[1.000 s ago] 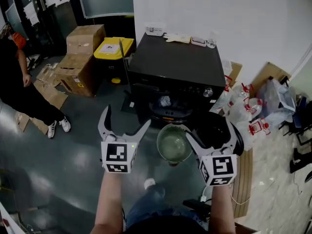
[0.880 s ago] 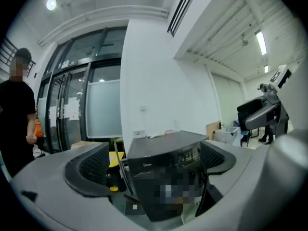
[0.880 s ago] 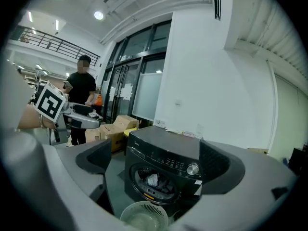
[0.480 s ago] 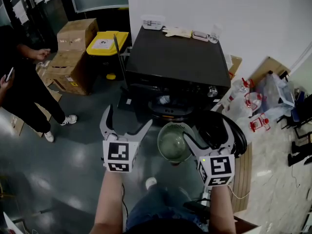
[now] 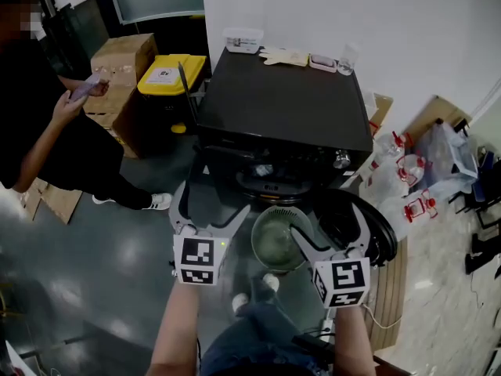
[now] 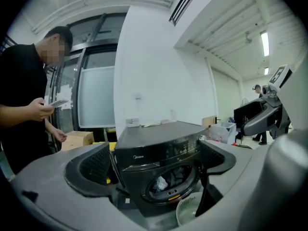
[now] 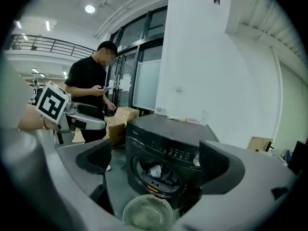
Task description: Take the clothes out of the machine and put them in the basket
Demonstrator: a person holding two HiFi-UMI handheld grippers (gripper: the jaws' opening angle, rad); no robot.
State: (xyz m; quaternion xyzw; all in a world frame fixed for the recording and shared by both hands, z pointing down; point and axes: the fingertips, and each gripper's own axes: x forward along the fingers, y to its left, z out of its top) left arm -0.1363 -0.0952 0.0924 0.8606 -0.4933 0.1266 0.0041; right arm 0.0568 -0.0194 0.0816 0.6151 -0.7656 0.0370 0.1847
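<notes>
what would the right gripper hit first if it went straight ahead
Probably the clothes in the open washing machine, centred between the jaws of the right gripper; the basket sits below that line. Depth is unclear.

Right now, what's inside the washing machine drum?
Clothes: one pale crumpled piece among darker ones, at the opening of the washing machine. Anything deeper inside is hidden.

Head view is evenly lit from overhead: the plain white wall (image 5: 407, 22) is nearly blown out, the black front-loading washing machine (image 5: 286, 100) is a low-detail dark block, and the glossy grey floor (image 5: 117, 257) shows soft glare patches. Both gripper views have heavy fisheye bending and black vignetted corners. The long ceiling strip light (image 6: 264, 42) and round ceiling downlight (image 7: 88, 8) clip to white, and the grey left gripper (image 6: 155, 165) and grey right gripper (image 7: 158, 162) sit soft and out of focus near the lens.
</notes>
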